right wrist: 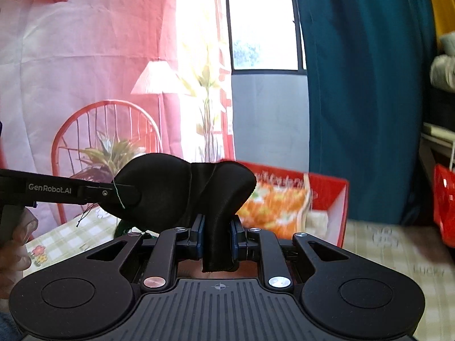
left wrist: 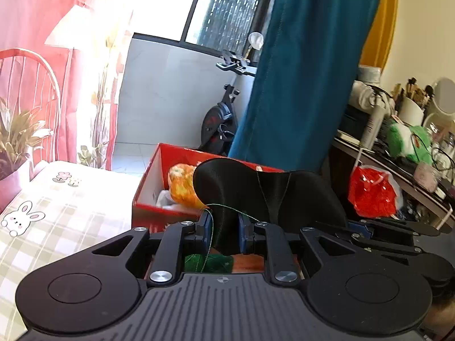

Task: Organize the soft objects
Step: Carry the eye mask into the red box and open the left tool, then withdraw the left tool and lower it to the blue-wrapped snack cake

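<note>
A black satin sleep mask (left wrist: 264, 193) is held up in the air between both grippers. My left gripper (left wrist: 226, 233) is shut on its left end, with a green thread caught at the fingers. My right gripper (right wrist: 217, 238) is shut on the other end of the mask (right wrist: 182, 190); the left gripper (right wrist: 119, 191) shows side-on at the left of the right wrist view. A red open box (left wrist: 153, 193) stands beyond the mask on the checked cloth, with an orange patterned soft item (left wrist: 182, 187) in it. The box (right wrist: 332, 199) also shows in the right wrist view.
A table with a checked bunny-print cloth (left wrist: 65, 216) lies below. A green fuzzy item (left wrist: 210, 264) lies under the left gripper. A red chair (right wrist: 105, 142) and plant stand behind. A cluttered desk (left wrist: 398, 147) with a red bag (left wrist: 372, 193) is at the right, beside a teal curtain (left wrist: 301, 85).
</note>
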Demonstrator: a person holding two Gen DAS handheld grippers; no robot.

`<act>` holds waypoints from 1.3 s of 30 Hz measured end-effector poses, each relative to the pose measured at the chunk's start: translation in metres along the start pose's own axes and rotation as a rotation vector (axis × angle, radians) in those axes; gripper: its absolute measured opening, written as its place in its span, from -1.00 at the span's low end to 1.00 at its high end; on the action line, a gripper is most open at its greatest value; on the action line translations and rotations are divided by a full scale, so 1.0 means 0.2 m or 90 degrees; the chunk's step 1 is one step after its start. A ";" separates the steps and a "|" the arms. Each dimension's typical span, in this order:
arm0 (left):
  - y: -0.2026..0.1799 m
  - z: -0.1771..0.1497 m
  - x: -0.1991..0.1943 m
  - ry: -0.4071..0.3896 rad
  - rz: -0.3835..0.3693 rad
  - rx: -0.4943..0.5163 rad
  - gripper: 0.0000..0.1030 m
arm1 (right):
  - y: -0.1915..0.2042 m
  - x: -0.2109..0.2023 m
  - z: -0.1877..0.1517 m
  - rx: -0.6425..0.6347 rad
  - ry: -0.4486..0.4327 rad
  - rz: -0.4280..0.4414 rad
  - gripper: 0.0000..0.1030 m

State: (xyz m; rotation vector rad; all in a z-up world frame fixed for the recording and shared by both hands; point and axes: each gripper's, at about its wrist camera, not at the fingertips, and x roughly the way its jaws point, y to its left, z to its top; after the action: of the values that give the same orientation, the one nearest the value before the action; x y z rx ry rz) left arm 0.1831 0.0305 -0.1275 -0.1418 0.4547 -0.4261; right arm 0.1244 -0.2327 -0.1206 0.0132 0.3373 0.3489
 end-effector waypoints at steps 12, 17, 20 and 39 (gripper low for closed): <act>0.06 0.15 0.36 0.026 0.022 0.014 -0.30 | -0.16 0.34 0.11 -0.002 0.009 -0.043 -0.69; 0.12 0.16 0.42 0.039 0.048 0.011 -0.24 | -0.27 0.47 0.05 0.058 0.054 -0.065 -0.69; 0.14 0.16 0.43 0.044 0.057 0.017 -0.23 | -0.32 0.52 0.01 0.097 0.070 -0.084 -0.69; 0.13 0.12 0.33 0.068 0.051 0.045 -0.04 | -0.23 0.42 -0.03 0.023 0.034 -0.166 0.18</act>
State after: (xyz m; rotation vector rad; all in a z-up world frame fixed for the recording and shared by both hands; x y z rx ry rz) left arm 0.2565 0.0277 -0.1388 -0.0322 0.5481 -0.3710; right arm 0.2125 -0.2468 -0.1561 -0.0044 0.3934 0.0847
